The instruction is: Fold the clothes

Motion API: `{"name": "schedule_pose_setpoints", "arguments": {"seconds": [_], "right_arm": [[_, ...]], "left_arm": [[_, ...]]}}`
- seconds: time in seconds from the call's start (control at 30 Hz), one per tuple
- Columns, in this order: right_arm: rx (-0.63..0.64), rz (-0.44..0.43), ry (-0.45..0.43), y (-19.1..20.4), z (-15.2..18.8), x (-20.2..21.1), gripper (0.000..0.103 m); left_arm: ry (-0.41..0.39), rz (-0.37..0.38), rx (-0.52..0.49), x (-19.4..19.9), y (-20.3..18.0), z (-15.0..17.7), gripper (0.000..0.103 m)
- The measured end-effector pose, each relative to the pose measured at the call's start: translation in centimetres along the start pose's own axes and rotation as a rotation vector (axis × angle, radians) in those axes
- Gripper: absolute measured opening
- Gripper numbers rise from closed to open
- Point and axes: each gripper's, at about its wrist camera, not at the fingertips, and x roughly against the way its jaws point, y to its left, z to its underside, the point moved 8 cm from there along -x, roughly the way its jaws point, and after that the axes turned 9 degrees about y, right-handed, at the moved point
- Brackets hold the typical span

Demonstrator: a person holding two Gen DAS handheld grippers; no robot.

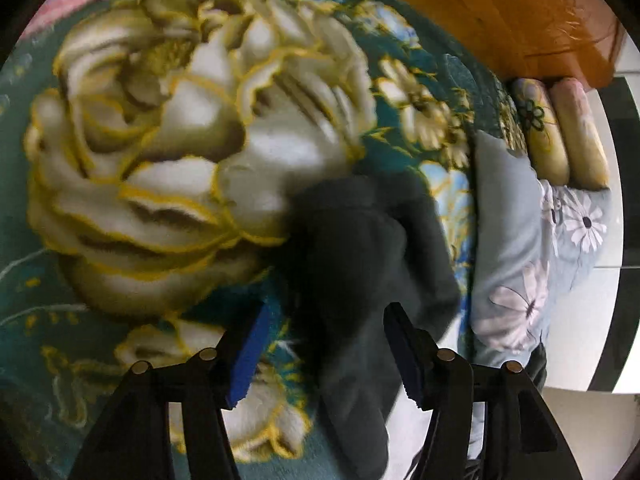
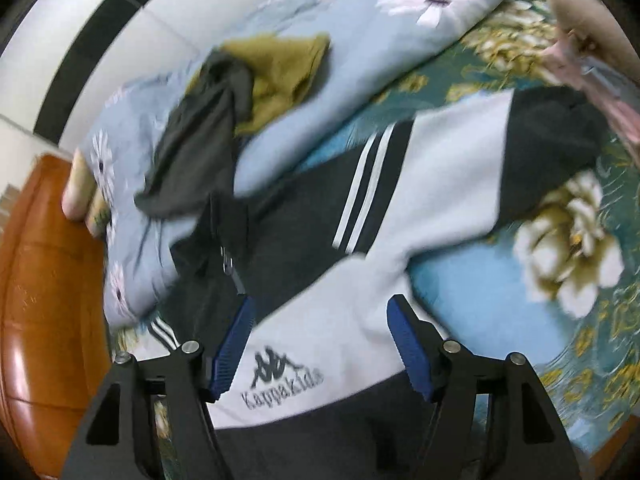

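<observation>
Blue-padded fingers (image 2: 236, 344) of the right gripper (image 2: 320, 344) stand wide apart over the jacket's (image 2: 452, 168) white chest panel, pads clear of the cloth; no grip shows. Left gripper (image 1: 324, 352) fingers are likewise spread, with a dark sleeve (image 1: 360, 248) lying between and beyond them, not pinched. The black-and-white jacket lies spread on the floral blanket (image 2: 592, 320) covering the bed, its collar toward the headboard (image 2: 44, 264). Beside it, along the bed's edge, a pale blue quilt (image 2: 360, 52) carries an olive garment (image 2: 280, 72) and a dark one (image 2: 200, 152).
</observation>
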Motion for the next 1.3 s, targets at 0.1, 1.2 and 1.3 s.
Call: {"name": "schedule_pose_setpoints", "arguments": {"seconds": [0.1, 1.2, 1.3], "right_arm": [[0.019, 0.024, 0.013, 0.2, 1.1, -1.0, 0.07], [-0.247, -0.438, -0.195, -6.8, 0.3, 2.1, 0.07], [-0.31, -0.505, -0.218, -8.3, 0.1, 2.7, 0.07]], "left_arm": [[-0.026, -0.023, -0.077, -0.3, -1.3, -0.4, 0.066], [0.137, 0.096, -1.438, -4.2, -29.4, 53.1, 0.01], [0.186, 0.023, -1.518, -8.2, -27.8, 57.9, 0.01]]}}
